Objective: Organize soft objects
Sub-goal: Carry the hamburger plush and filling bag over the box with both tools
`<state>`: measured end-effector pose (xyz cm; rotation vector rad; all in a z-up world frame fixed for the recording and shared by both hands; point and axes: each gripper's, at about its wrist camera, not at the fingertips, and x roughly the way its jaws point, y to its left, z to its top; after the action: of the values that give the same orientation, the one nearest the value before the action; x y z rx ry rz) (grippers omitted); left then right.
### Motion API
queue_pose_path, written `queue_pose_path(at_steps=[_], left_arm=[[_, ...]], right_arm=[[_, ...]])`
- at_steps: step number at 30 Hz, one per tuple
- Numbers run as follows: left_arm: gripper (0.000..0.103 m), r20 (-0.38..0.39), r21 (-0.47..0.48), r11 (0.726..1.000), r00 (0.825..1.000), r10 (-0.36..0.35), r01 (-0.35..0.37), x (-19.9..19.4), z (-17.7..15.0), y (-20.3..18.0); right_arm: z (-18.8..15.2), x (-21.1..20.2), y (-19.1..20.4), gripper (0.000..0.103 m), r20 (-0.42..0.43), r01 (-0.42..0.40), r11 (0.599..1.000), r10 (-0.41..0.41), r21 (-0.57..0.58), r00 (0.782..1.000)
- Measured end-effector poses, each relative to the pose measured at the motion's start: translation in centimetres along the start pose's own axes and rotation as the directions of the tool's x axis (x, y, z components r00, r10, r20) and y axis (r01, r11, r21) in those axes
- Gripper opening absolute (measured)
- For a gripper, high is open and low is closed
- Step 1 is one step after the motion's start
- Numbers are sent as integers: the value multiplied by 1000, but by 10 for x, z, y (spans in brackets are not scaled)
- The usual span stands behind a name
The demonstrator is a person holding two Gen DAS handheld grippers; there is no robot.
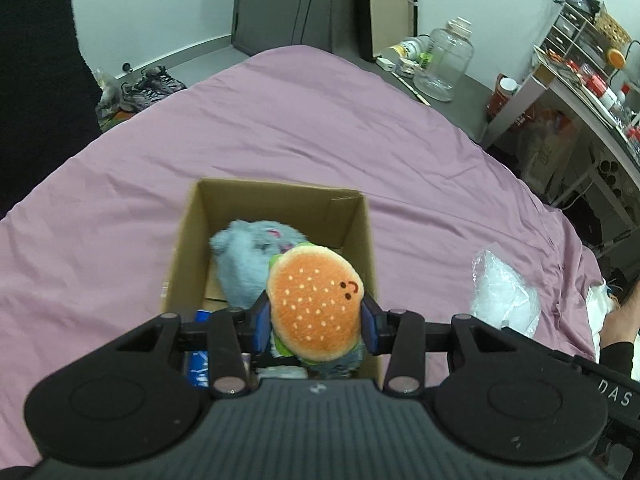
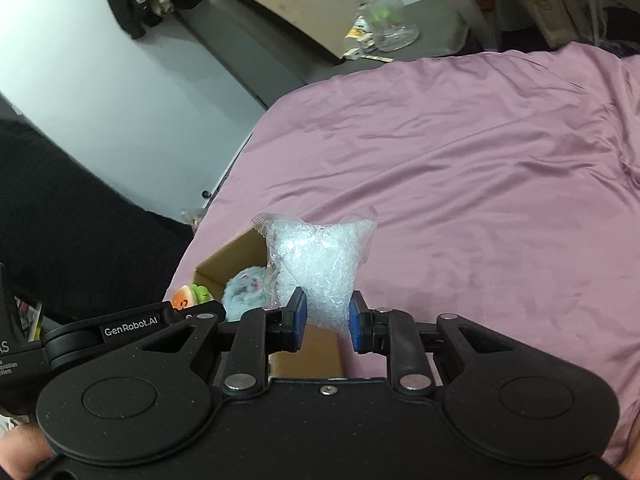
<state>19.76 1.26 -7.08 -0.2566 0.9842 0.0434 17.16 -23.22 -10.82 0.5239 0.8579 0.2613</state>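
burger plush (image 1: 316, 304) is clamped between the blue pads (image 1: 262, 326) of the left gripper (image 1: 316, 326), one pad pressed against each side of the bun. it is held above the open top of the box (image 1: 276, 200), near the box's close edge, with the stitched face turned to the right. the box stands on the pink sheet (image 1: 280, 120) of the bed. a grey plush (image 1: 244, 260) is seen lying inside the box, partly hidden by the burger. something blue and white (image 1: 199, 364) is visible low in the box under the gripper; what it is cannot be told.

in the right wrist view, a clear bag of pellets (image 2: 320, 264) is pinched at its lower end by the right gripper (image 2: 327, 320), pads closed on it from both sides, and the rest of the bag stands up above the pads. the bag is held beside the box (image 2: 236, 256), over its right wall and the sheet (image 2: 480, 200). the grey plush (image 2: 246, 290) and the burger plush (image 2: 188, 298) are seen left of the bag, with the left gripper (image 2: 192, 312) at the burger. in the left wrist view the bag (image 1: 500, 288) appears right of the box.

a large clear jar (image 1: 444, 64) stands on the floor past the bed, and shoes (image 1: 148, 88) are noted at the far left.
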Motion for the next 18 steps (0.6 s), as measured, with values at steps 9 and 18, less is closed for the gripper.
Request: queue_pose_path(at_steps=[9,18], left_arm=[[43,-5,-38,999,1000,-8,7,-6,-2,32],[44,-49,-72,997,999,-7,3,-1,-11,60]], right_arm=[[-6,6,37,22,-12,3,999,-4,-53,1000],[-11,22,67,22,-38,16,995,-20,-103,999]])
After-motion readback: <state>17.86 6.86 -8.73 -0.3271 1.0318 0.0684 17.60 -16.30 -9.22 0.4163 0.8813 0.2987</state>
